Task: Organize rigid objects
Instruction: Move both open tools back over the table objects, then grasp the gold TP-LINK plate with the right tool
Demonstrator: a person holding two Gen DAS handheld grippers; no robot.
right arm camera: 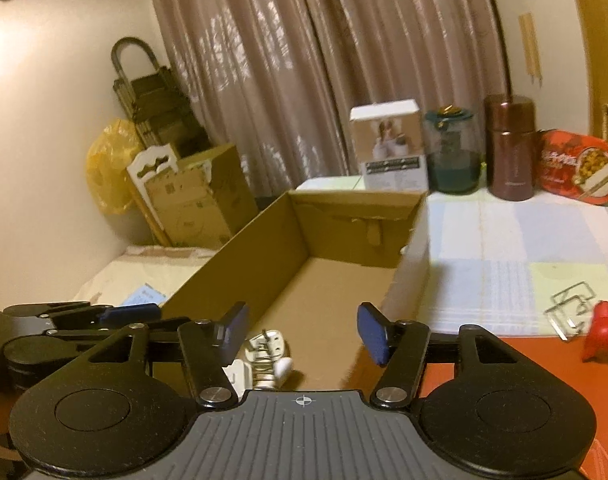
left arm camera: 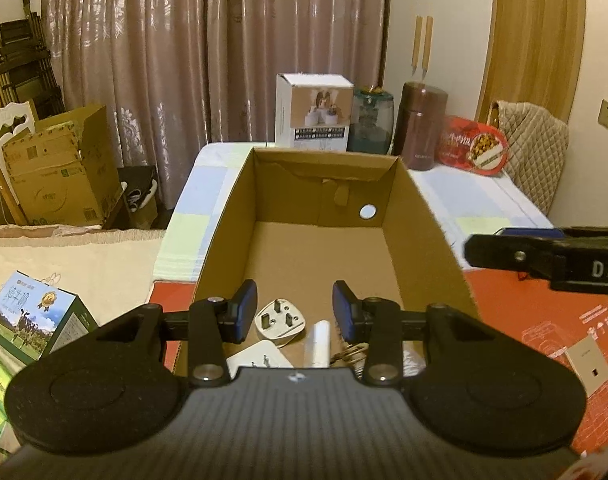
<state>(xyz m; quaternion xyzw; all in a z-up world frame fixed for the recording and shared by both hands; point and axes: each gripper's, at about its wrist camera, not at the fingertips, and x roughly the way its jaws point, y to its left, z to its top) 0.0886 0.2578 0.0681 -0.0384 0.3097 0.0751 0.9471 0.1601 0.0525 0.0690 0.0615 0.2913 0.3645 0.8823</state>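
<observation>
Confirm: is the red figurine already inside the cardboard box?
No. In the right wrist view the red figurine stands on the table outside the cardboard box, beside a wire clip.

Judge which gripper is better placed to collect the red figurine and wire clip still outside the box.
Right. The red figurine and wire clip lie just right of the open right gripper; the open left gripper hangs over the cardboard box, and its view shows neither.

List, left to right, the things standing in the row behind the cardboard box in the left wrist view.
White carton → green glass jar → brown flask → red snack tin → quilted cloth.
</observation>
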